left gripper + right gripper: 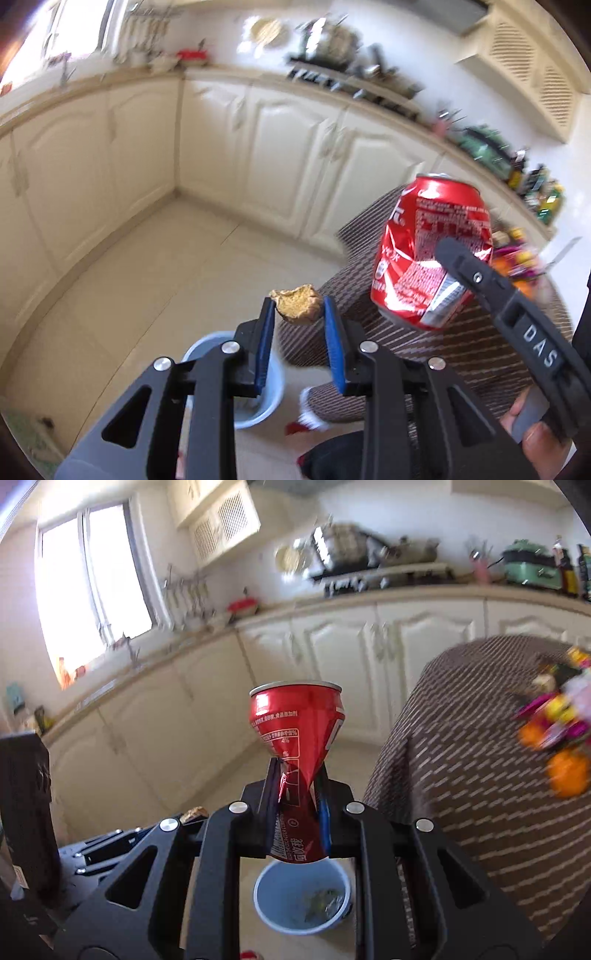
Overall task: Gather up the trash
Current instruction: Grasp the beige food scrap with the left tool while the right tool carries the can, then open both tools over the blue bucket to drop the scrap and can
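Bucket (273, 384) first: pale blue, standing on the tiled floor low at my left, partly behind my left gripper (300, 314). Its blue pads pinch a brown, bitten scrap of food (297, 303) above the floor, beside the striped tablecloth (461, 339). Further right my right gripper (297, 771) clamps a crushed red soda can (297, 723) by its squeezed waist, top end up. From the right wrist the bucket sits directly below the can, with scraps in its bottom.
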`<act>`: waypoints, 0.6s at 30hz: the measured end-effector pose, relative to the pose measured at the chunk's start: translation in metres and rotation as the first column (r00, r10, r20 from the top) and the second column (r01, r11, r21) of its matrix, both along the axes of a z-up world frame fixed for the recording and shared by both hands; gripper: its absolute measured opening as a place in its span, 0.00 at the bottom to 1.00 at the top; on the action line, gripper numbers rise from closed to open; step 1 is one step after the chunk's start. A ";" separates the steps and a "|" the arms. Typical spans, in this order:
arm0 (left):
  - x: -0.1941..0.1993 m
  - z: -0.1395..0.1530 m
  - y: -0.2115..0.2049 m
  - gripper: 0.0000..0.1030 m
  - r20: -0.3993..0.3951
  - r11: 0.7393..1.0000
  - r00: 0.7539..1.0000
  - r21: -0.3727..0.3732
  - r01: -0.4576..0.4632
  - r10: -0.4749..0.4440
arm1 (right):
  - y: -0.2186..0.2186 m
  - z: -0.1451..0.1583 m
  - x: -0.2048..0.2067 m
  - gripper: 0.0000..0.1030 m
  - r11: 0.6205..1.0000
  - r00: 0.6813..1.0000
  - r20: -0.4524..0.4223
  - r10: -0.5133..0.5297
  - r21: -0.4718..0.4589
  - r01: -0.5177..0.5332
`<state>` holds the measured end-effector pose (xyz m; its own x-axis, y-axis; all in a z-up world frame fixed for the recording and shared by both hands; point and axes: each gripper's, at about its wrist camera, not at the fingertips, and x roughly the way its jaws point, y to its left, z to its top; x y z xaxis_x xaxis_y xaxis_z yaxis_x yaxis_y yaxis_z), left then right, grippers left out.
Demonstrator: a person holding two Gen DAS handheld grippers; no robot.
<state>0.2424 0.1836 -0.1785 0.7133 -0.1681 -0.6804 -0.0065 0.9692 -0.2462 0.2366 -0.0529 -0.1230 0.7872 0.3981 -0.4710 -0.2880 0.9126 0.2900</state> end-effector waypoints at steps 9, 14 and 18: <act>0.056 -0.132 0.060 0.25 -0.295 0.997 0.953 -0.022 -0.078 0.068 | 0.074 -0.138 0.057 0.18 0.988 0.945 -0.310 0.104 -0.080 -0.135; 0.081 -0.185 0.069 0.26 -0.388 0.997 0.920 -0.044 -0.069 0.046 | 0.087 -0.193 0.080 0.18 0.983 0.906 -0.415 0.089 -0.111 -0.148; 0.094 -0.215 0.075 0.27 -0.445 0.995 0.895 -0.070 -0.074 0.035 | 0.093 -0.225 0.091 0.18 0.981 0.877 -0.474 0.077 -0.120 -0.151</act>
<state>0.3364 0.2588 -0.3934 0.3509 -0.2071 -0.9132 -0.1862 0.9403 -0.2848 0.3275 0.0404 -0.3477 0.4155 0.3679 -0.8319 -0.2582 0.9247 0.2799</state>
